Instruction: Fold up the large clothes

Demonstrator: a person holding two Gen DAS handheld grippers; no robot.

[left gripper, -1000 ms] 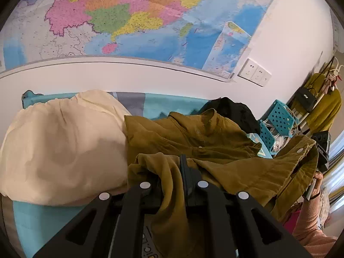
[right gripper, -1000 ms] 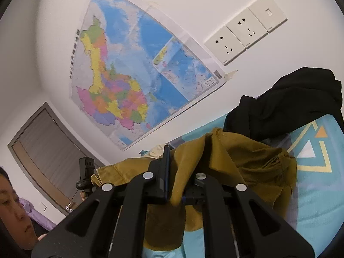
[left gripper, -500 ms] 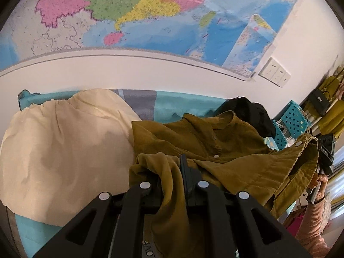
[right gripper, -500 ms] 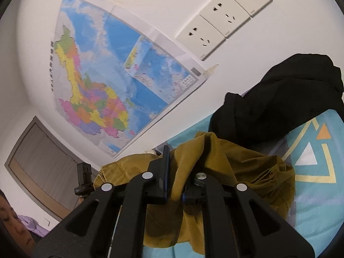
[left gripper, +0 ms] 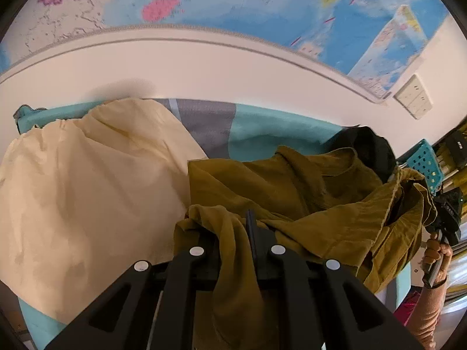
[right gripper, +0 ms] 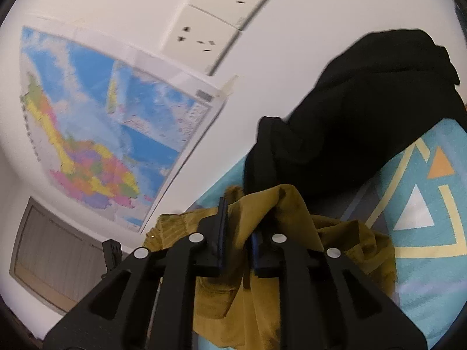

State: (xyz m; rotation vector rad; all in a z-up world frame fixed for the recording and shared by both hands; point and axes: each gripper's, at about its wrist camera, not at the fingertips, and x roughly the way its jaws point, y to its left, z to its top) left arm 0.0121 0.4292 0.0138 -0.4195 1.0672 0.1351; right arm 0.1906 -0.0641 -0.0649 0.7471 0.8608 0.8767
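An olive shirt (left gripper: 292,180) lies stretched across the teal bed sheet (left gripper: 262,128). My left gripper (left gripper: 230,227) is shut on one bunched end, and cloth drapes over its left finger. In the right wrist view my right gripper (right gripper: 238,218) has the other end of the olive shirt (right gripper: 350,233) between its blue pads. Its jaws are opening, and the fold still fills the gap. In the left wrist view a hand (left gripper: 437,250) holds the right gripper at the far right edge.
A cream garment (left gripper: 87,189) covers the left of the bed. A black garment (right gripper: 364,102) is piled against the wall just past the shirt. The white wall carries a map (left gripper: 233,0) and sockets (right gripper: 210,23). A blue perforated basket (left gripper: 426,163) stands at the right.
Both grippers have sunk toward the bed with the shirt; the map slid up in the left view. The right view rolled, the black garment looms larger, and the right jaws have parted slightly.
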